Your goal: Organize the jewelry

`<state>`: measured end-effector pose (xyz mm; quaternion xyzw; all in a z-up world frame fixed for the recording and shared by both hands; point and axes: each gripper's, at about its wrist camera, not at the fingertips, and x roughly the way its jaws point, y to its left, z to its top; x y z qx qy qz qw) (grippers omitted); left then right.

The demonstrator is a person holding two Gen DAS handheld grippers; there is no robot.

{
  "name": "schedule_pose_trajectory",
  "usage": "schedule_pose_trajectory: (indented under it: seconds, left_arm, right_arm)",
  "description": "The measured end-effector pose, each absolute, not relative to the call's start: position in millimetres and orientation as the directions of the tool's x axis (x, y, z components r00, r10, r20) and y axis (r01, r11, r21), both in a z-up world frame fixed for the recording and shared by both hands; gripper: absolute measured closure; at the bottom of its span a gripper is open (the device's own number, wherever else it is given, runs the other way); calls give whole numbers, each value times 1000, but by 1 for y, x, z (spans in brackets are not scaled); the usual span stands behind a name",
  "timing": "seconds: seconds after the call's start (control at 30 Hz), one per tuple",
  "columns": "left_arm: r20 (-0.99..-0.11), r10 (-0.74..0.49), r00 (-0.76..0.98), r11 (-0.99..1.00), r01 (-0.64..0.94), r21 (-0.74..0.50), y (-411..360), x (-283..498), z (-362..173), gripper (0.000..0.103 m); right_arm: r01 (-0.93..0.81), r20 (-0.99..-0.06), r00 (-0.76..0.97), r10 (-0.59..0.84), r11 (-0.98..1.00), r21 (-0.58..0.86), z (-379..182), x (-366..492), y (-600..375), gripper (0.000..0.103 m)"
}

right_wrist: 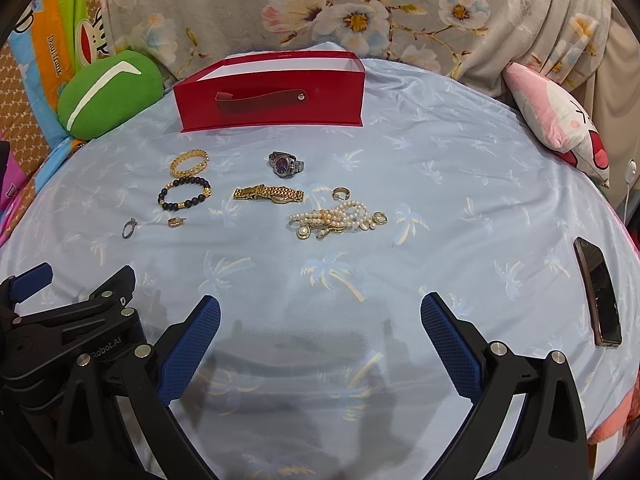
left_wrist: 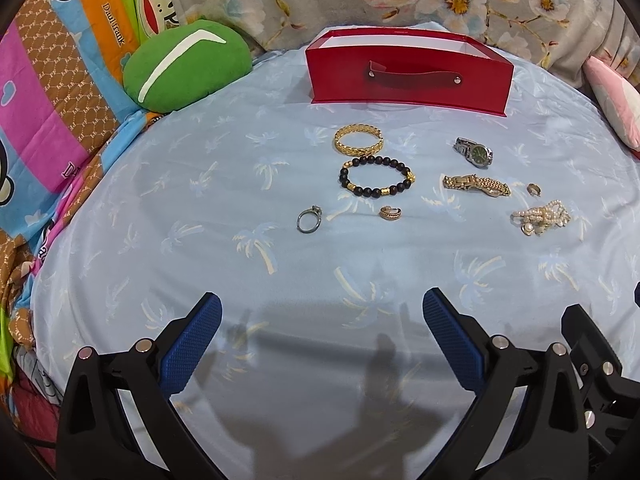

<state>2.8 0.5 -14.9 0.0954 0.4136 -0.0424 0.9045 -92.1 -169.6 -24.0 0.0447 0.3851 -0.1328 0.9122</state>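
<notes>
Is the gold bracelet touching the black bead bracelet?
Cannot tell. In the left wrist view the gold bracelet meets the top beads of the black bead bracelet; in the right wrist view only a thin gap shows, too fine to be sure.

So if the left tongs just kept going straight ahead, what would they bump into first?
Probably the small gold ring, then the black beaded bracelet behind it. The left tongs are open and aimed roughly there, though depth is hard to judge.
</notes>
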Motion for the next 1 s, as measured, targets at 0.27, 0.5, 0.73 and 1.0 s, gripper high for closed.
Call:
schedule_pose_trajectory:
  seconds: [0.27,0.5,0.73,1.0]
  left_arm:
    - [-779,-43,626,979,182,92,-1,9,-22,5]
    - [-792,-34,610,987,145,69,13,27,-27,5]
    - [-799,7,601,996,66,58,39,50,-31,5]
    - [-796,36,604,999,3,47,65,64,-30,5]
  right_arm:
    - [280,-724,662,-194,960,-2,-29,-88,-177,5]
    - [293,-725,657,-206,956,-6,-34,-79,-191,5]
    - [301,-738,654,-164,952,55,-38,-56,-213,8]
    - [307,-781,624,9,917,255,-58,-22,-231,31]
